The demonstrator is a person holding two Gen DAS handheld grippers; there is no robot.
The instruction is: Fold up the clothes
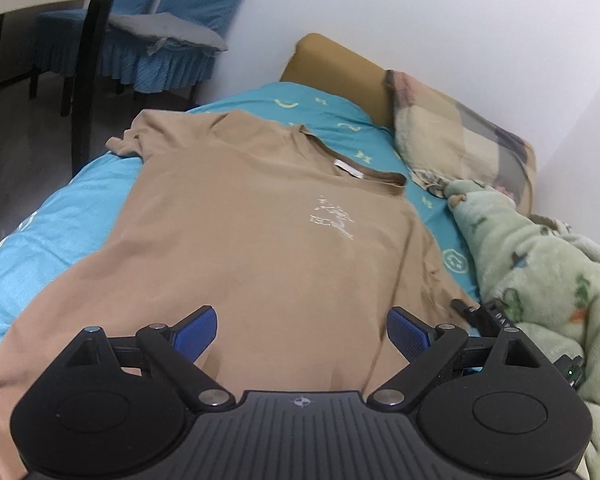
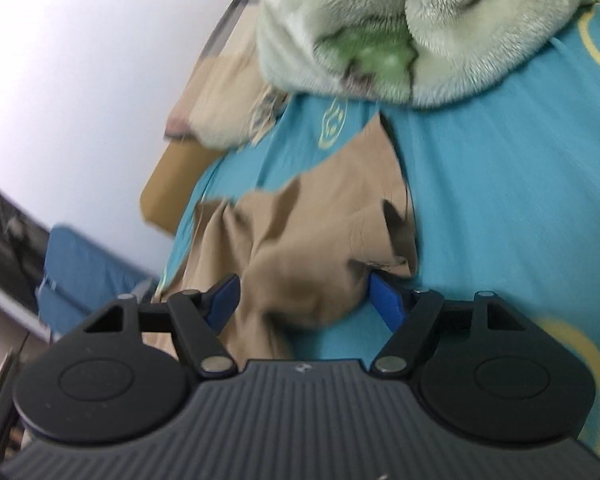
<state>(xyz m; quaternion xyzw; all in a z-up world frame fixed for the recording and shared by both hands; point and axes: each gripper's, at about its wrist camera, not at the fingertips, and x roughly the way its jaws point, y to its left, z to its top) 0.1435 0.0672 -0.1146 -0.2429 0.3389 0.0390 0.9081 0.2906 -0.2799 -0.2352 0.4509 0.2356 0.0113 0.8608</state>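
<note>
A tan T-shirt (image 1: 260, 224) lies spread face up on the bed, collar toward the pillows, with a white logo on its chest. My left gripper (image 1: 300, 332) is open and hovers over the shirt's lower body, touching nothing. My right gripper (image 2: 304, 296) is open with its jaws either side of a bunched sleeve of the T-shirt (image 2: 300, 248), which lies between the blue pads (image 2: 384, 300). The right gripper's tip (image 1: 480, 314) also shows in the left wrist view at the shirt's right edge.
The bed has a turquoise sheet (image 1: 52, 216). A green fleece blanket (image 1: 548, 264) is heaped on the right, close to the sleeve. Pillows (image 1: 452, 136) lie against the white wall. Chairs with blue covers (image 1: 152, 52) and a dark table leg (image 1: 88, 80) stand beyond the bed's left side.
</note>
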